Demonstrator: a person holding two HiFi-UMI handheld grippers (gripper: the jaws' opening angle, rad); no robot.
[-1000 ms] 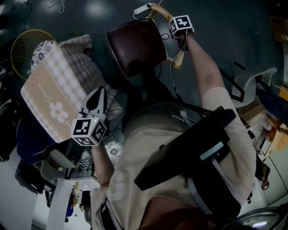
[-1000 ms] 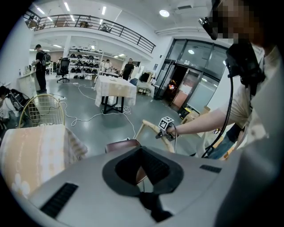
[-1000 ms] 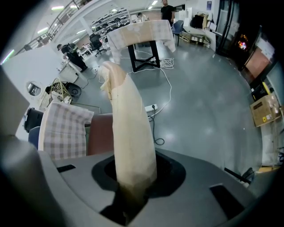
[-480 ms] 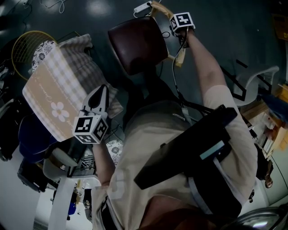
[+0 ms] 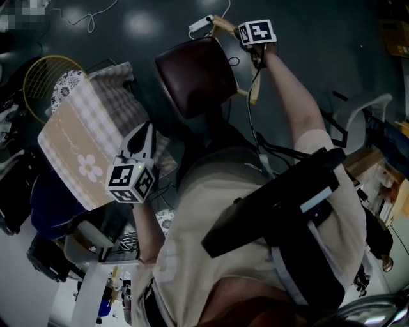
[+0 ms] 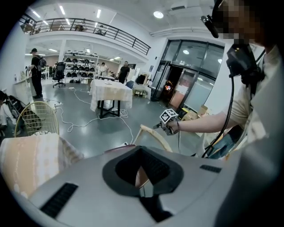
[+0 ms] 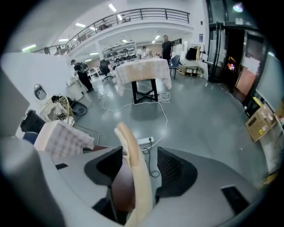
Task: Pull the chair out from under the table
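The chair has a dark brown seat (image 5: 195,76) and a pale wooden backrest (image 7: 133,173). It stands on the grey floor beside the table (image 5: 83,147), which has a beige checked cloth over it. My right gripper (image 5: 250,43) is at the top of the backrest. Its jaws have just been opening and stand apart on either side of the rail, with a gap on each side. My left gripper (image 5: 144,131) hovers over the table's near edge, shut and empty. In the left gripper view the backrest (image 6: 153,135) and the right gripper (image 6: 168,117) are ahead.
A white power strip (image 5: 201,16) with its cable lies on the floor just beyond the chair. A gold wire basket (image 5: 48,70) stands past the table. A white chair (image 5: 361,112) and boxes are at the right. Another draped table (image 7: 142,71) stands farther off.
My right hand has risen a little at the top of the backrest. The left gripper has barely shifted over the table edge.
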